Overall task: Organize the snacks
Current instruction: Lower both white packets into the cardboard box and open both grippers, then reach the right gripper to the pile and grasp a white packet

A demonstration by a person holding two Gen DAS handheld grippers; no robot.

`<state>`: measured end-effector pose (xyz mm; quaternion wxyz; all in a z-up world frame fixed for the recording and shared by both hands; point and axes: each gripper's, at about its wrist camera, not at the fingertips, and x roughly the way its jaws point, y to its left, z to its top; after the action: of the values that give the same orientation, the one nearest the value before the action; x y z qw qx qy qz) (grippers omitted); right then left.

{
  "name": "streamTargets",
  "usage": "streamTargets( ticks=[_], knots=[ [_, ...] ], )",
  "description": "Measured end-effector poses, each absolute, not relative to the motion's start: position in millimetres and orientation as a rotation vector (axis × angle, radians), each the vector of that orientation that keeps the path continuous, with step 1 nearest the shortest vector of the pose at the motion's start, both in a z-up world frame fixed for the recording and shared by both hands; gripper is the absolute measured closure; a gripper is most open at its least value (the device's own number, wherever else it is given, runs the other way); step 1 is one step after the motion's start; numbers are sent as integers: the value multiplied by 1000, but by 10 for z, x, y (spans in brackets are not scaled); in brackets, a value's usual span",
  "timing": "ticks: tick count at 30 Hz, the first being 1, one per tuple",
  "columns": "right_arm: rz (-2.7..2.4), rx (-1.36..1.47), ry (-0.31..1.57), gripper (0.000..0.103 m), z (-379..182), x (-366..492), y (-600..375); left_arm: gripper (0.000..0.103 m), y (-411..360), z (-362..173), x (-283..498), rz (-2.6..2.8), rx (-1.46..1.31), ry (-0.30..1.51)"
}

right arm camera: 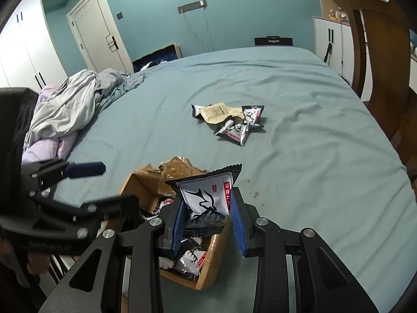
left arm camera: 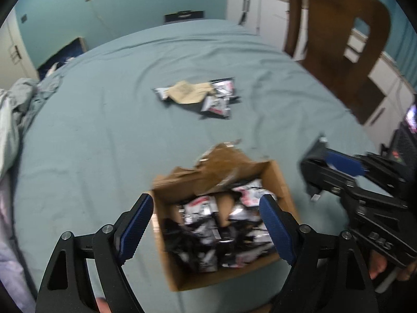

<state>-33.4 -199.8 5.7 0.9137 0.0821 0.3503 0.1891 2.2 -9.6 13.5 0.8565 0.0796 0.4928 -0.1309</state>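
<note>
on bed — box w/ snack pkts | r gripper — 1 pkt

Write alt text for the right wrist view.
The right claw grips a silver snack packet above an open cardboard box of similar packets on a teal bed. A few loose packets lie farther off; the left claw hovers left.

A wide bed under a wrinkled teal sheet fills the teal-walled room, with a white panelled door, white wardrobes and a dark wooden chair.
</note>
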Motion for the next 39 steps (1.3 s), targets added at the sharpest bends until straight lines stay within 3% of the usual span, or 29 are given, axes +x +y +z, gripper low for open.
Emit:
streamTargets(
  ticks=[16,17,20,24,39],
  knots=[
    [538,184,728,70,60,-279,-1862,19,82,-8,174,-179,155,1109],
    [539,201,721,64,71,-276,-1896,19,81,-11,174,-178,159,1110],
    [504,246,702,33,76,-288,-2021,19,78,-13,175,-174,164,1112],
    [423,275,658,25,109,-333,-2157,19,86,38,145,-154,182,1087],
    [147,397,729,25,100,-224,-2483,18,93,168,176,-145,198,1045]
  ],
)
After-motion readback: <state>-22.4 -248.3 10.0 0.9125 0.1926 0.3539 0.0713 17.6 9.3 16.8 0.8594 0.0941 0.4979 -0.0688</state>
